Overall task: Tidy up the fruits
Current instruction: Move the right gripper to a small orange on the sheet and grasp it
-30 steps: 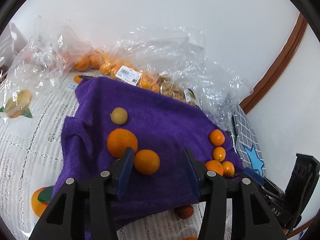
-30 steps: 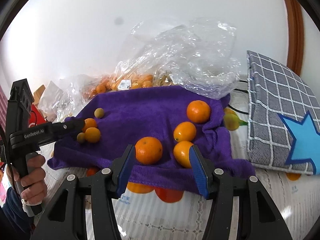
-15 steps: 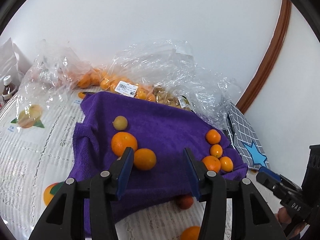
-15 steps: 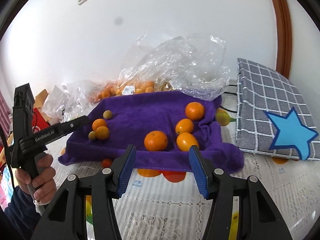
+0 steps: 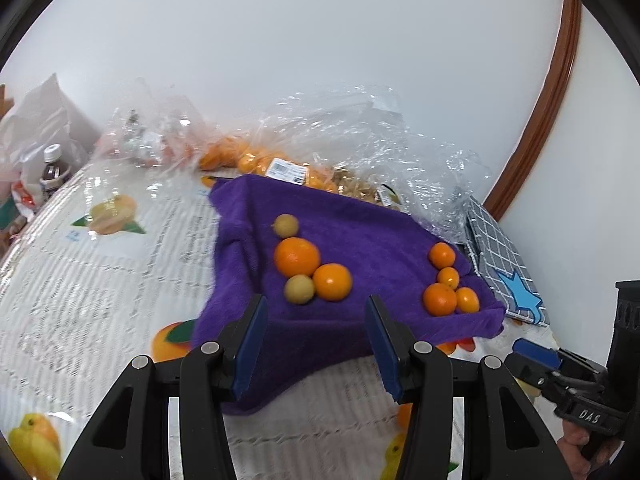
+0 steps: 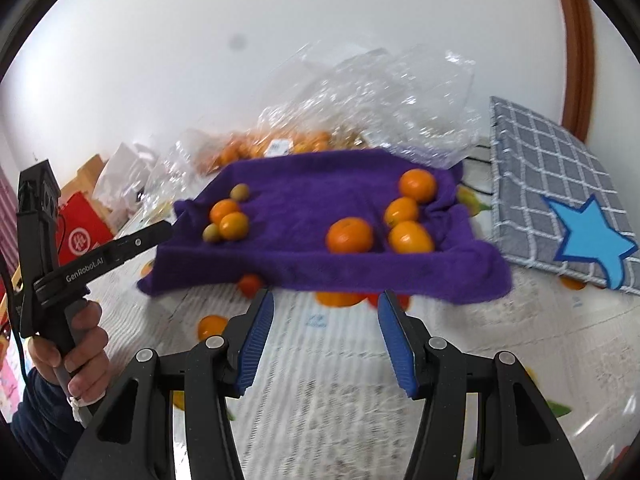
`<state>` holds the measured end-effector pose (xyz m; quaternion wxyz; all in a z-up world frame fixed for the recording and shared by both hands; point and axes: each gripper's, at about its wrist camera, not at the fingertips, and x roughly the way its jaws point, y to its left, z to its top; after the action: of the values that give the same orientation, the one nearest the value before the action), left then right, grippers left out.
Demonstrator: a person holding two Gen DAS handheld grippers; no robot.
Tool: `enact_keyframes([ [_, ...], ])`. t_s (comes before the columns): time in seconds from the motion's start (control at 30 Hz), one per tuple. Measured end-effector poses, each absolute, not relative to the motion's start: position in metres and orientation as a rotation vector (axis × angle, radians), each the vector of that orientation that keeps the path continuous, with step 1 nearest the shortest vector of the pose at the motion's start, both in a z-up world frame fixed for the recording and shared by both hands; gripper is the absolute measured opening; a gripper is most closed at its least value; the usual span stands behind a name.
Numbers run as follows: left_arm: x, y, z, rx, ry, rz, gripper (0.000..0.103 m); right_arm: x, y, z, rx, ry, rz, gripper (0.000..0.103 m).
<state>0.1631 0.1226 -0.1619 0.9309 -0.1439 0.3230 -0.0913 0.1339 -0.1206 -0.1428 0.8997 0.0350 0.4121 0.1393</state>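
Observation:
A purple towel (image 5: 360, 232) (image 6: 312, 184) lies on the fruit-print tablecloth. On its left part sit two oranges (image 5: 297, 257) (image 6: 233, 225) and two small yellowish fruits (image 5: 299, 289). On its right part lie several oranges (image 5: 440, 299) (image 6: 349, 235). My left gripper (image 5: 316, 308) hovers open over the towel's near edge, short of the left group, with nothing between its fingers. My right gripper (image 6: 326, 300) is open and empty above the cloth, just in front of the towel. Each gripper also shows at the edge of the other's view, held by a hand (image 6: 76, 340).
Crumpled clear plastic bags (image 5: 360, 132) holding more oranges pile up behind the towel against the white wall. A grey checked cushion with a blue star (image 6: 560, 200) lies to the right. A bottle (image 5: 54, 168) and a red box (image 6: 80, 228) stand at the far left.
Both grippers have drawn back from the towel, so the fruits look smaller and farther. A second yellowish fruit, earlier hidden behind my left finger, now shows. The jaws stay as they were.

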Motion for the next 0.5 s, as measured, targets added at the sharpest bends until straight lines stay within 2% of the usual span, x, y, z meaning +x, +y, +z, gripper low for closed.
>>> enact_keyframes([
  [0.2,0.152,0.139,-0.165,-0.316,0.67,-0.15,0.048,0.133,-0.098,-0.163,0.066,0.915,0.338,0.048],
  [0.5,0.155,0.148,-0.171,-0.345,0.698,-0.123,0.048,0.129,-0.051,-0.172,0.033,0.934,0.462,0.048],
])
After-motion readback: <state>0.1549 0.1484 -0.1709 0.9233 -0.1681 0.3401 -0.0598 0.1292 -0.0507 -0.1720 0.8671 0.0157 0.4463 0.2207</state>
